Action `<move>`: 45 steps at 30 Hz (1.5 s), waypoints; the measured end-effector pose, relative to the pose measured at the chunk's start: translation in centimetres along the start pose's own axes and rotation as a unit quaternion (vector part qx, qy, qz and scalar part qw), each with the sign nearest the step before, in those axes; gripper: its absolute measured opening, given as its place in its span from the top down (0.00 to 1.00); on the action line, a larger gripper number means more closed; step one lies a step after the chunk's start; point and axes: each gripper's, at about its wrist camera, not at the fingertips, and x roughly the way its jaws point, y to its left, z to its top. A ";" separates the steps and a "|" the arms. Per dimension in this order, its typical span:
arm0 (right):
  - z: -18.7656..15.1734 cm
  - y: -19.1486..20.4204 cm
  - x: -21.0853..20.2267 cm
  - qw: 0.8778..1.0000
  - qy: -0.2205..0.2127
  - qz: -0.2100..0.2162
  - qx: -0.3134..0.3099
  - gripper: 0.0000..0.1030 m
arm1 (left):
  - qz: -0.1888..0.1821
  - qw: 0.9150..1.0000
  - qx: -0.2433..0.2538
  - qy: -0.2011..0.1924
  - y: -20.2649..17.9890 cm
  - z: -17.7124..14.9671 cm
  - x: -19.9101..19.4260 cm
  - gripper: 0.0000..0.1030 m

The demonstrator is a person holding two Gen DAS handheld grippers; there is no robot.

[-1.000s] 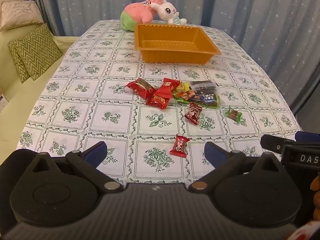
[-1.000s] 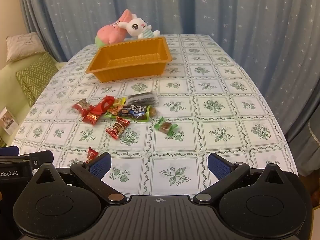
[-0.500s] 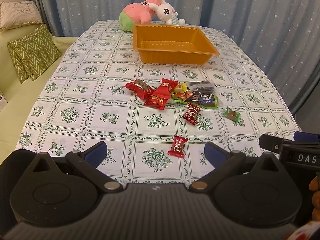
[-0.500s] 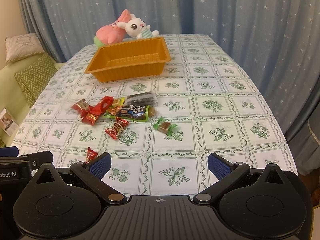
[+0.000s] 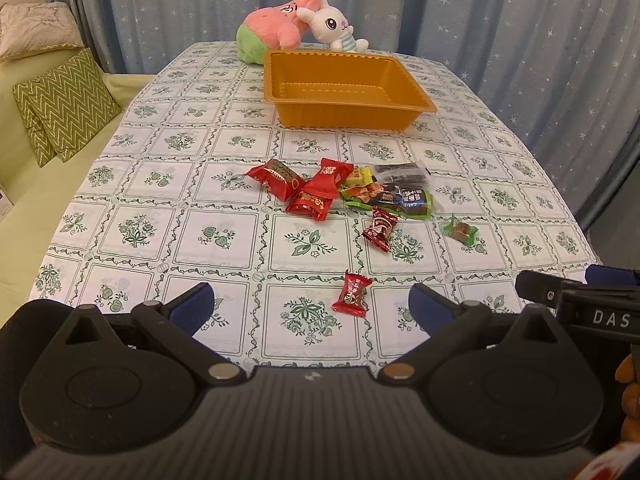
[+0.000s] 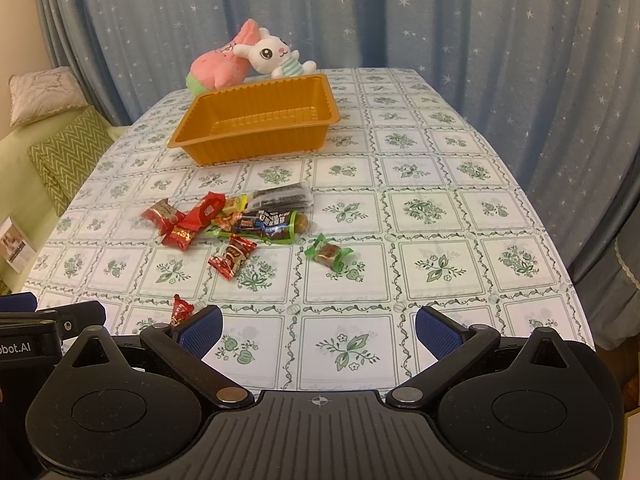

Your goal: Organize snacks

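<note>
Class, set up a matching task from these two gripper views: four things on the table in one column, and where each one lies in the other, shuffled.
Things:
1. orange tray
2. green-wrapped candy
3. small red candy
4. white bunny plush

Places:
A. nearest the left gripper
B. behind the tray, at the far table edge
C. alone, right of the snack pile
D. mid-table, beyond the snack pile

Pairs: 1-D, 2-C, 3-A, 4-B

Scattered snacks [image 5: 352, 196] lie between the tools and orange tray [image 5: 348, 88].
</note>
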 end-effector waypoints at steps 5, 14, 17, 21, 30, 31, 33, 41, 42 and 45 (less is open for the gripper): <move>0.0 -0.1 -0.1 1.000 0.000 0.000 0.002 0.01 | 0.000 1.000 0.000 0.000 0.0 0.0 0.0 0.00; 0.0 -0.1 0.0 1.000 0.001 0.000 0.002 0.01 | -0.001 1.000 0.000 0.000 -0.1 0.0 0.0 0.00; -0.1 0.0 0.0 1.000 0.002 0.000 0.002 0.01 | -0.002 1.000 0.000 0.000 -0.2 -0.1 0.0 0.00; -0.1 0.0 0.0 1.000 0.002 0.000 0.002 0.01 | -0.002 1.000 0.000 0.000 -0.2 -0.1 0.1 0.00; -0.1 -0.1 0.1 1.000 0.002 0.000 0.002 0.01 | -0.004 1.000 0.000 0.001 -0.1 -0.2 0.1 0.00; -0.2 -0.1 0.0 1.000 0.002 0.000 0.003 0.01 | -0.005 1.000 0.000 0.001 -0.1 -0.2 0.1 0.00; -0.2 -0.1 0.1 1.000 0.002 0.000 0.003 0.01 | -0.004 1.000 0.000 0.001 -0.1 -0.2 0.1 0.00; -0.2 -0.2 0.1 1.000 0.003 0.000 0.003 0.01 | -0.004 1.000 0.000 0.001 -0.1 -0.2 0.1 0.00; -0.2 -0.2 0.1 1.000 0.003 0.000 0.003 0.01 | -0.004 1.000 0.000 0.001 -0.1 -0.2 0.1 0.00; -0.2 -0.3 0.1 1.000 0.003 0.000 0.004 0.01 | -0.007 1.000 0.001 0.004 -0.2 -0.2 0.2 0.01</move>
